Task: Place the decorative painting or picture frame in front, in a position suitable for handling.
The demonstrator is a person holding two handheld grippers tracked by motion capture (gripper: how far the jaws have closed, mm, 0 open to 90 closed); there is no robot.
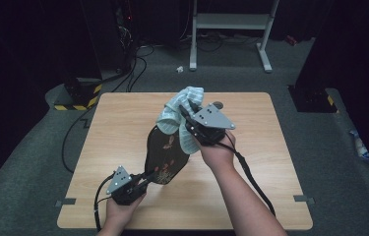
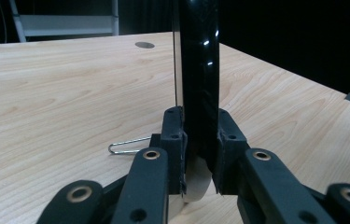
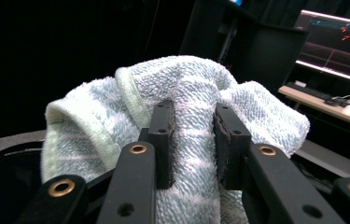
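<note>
Wood table [image 1: 123, 147] comes first, pale and wide, set on a grey carpeted floor with dark equipment and a white stand behind it. Above its middle stands a black oval tray [image 1: 165, 155] with a flower pattern, tipped up on edge so one face is turned toward the cloth — a pose that seems meant to give the wiping hand free access while the other steadies it. At the tray's near, lower rim the left gripper [image 1: 145, 178] pinches the glossy black edge [image 2: 200, 84] between its pads; the left gripper view shows the rim rising straight up between the jaws, its bottom tip close above the table. The right gripper [image 1: 192, 123] sits at the tray's upper end, its jaws pressed tight on a bunched fold of a pale blue-and-white striped towel [image 3: 191, 107], which drapes over the top of the tray [image 1: 179, 110]. Bunching the towel like this likely gives a thick pad for rubbing. Smallest of all, a thin wire clip [image 2: 126, 145] lies flat on the table just beside the left jaws, apart from the work.
</note>
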